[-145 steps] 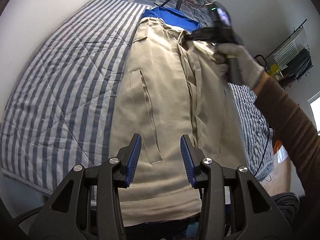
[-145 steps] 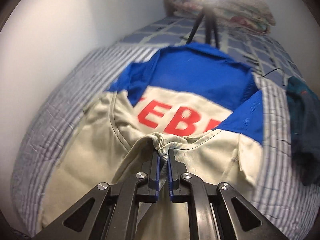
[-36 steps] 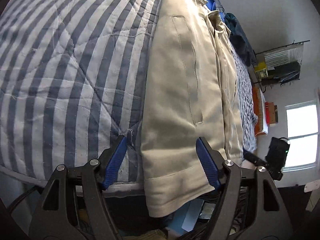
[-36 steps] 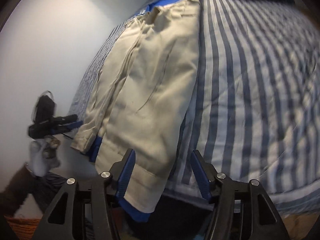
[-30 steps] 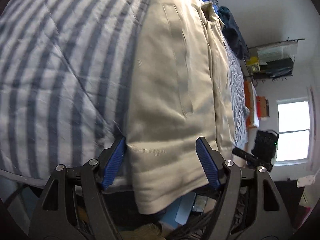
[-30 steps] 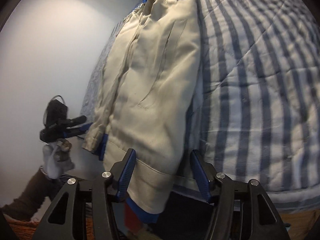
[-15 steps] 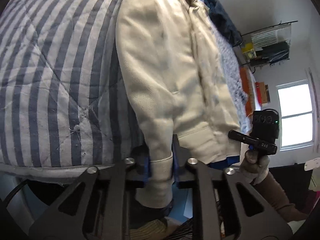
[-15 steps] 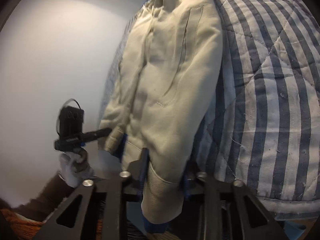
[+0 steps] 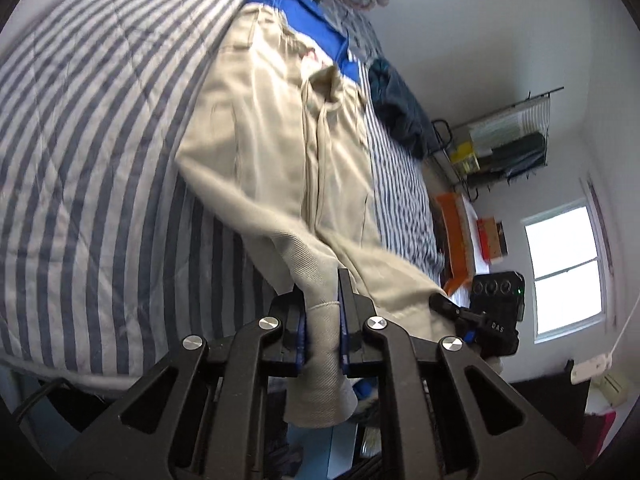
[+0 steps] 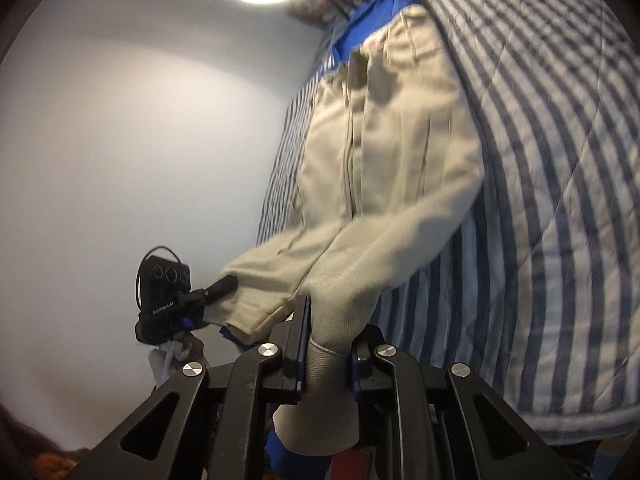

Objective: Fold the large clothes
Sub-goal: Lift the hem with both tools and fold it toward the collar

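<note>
Your left gripper (image 9: 323, 320) and right gripper (image 10: 325, 344) each clamp a ribbed hem corner of the beige jacket (image 9: 272, 128), which stretches ahead over the striped quilt (image 9: 88, 152). Only the left view shows the dark garment (image 9: 400, 108) beyond — right of the jacket; quilt lies bare outboard of each claw.

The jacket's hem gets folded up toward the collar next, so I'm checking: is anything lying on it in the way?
Nothing visible does. Both grippers, left and right, clamp the jacket's hem; its upper surface looks bare. The dark garment lies beside it.
</note>
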